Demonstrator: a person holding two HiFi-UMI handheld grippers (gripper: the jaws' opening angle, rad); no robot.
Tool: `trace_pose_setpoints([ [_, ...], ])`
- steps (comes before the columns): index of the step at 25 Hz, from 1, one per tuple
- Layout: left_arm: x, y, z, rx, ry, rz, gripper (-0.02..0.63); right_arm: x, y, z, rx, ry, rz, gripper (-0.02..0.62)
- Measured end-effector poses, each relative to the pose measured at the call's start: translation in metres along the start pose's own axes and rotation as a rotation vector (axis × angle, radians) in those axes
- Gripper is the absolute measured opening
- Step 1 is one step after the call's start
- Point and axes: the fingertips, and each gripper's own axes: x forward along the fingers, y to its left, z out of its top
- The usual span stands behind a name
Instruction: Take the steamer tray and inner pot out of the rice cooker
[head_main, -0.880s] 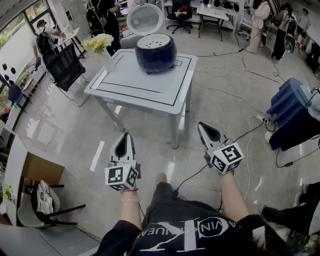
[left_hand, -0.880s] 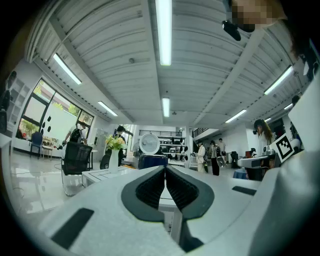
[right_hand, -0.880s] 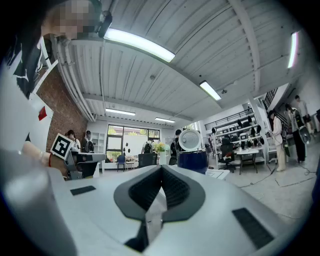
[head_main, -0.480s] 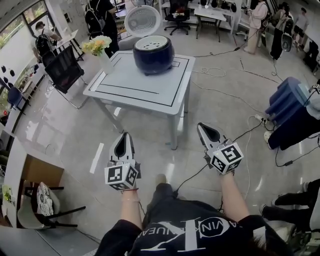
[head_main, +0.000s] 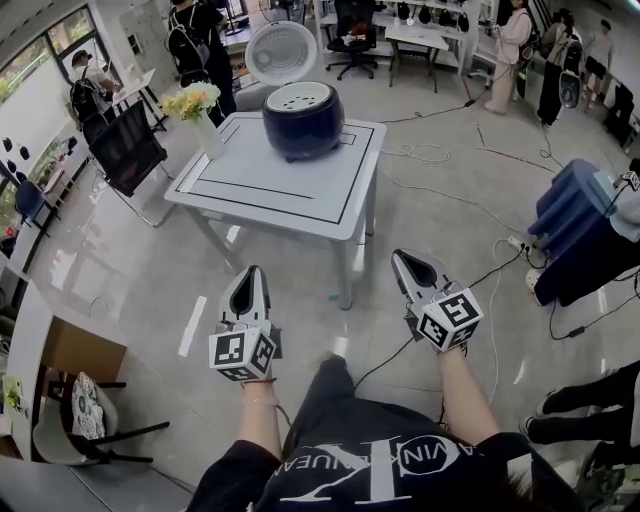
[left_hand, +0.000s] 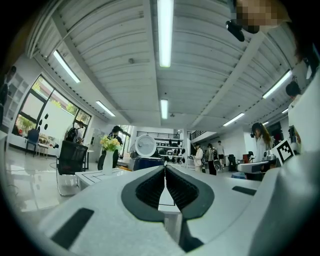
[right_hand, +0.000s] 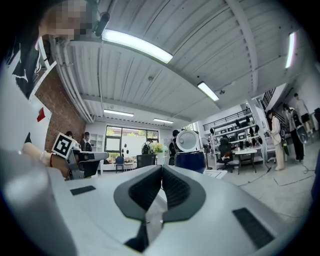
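Observation:
A dark blue rice cooker (head_main: 303, 121) stands on a white table (head_main: 272, 185) ahead of me, its round white lid (head_main: 283, 51) swung up behind it. A white perforated steamer tray (head_main: 301, 97) lies in its top. The cooker also shows far off in the left gripper view (left_hand: 148, 162) and in the right gripper view (right_hand: 190, 161). My left gripper (head_main: 249, 276) and right gripper (head_main: 402, 256) hover over the floor, well short of the table, both shut and empty. The inner pot is hidden under the tray.
A vase of yellow flowers (head_main: 199, 112) stands on the table's left corner. A black chair (head_main: 125, 148) sits left of the table. Cables (head_main: 440, 160) trail over the floor to the right, near a blue bin (head_main: 580, 222). Several people stand at the back.
The table and rice cooker have slid slightly down and left in the head view as I step closer. Both grippers keep their place and stay shut.

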Motion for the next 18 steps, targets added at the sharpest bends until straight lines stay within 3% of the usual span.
trace_pose_setpoints([
  [10,0.086,0.009,-0.027,-0.025,0.041,-0.025,0.015,0.053,-0.058,-0.015,0.063,0.024,0.018,0.119],
  [18,0.170,0.043,-0.034,-0.029,0.083,-0.024,0.020,0.128,-0.106,-0.020,0.094,0.055,0.016,0.146],
])
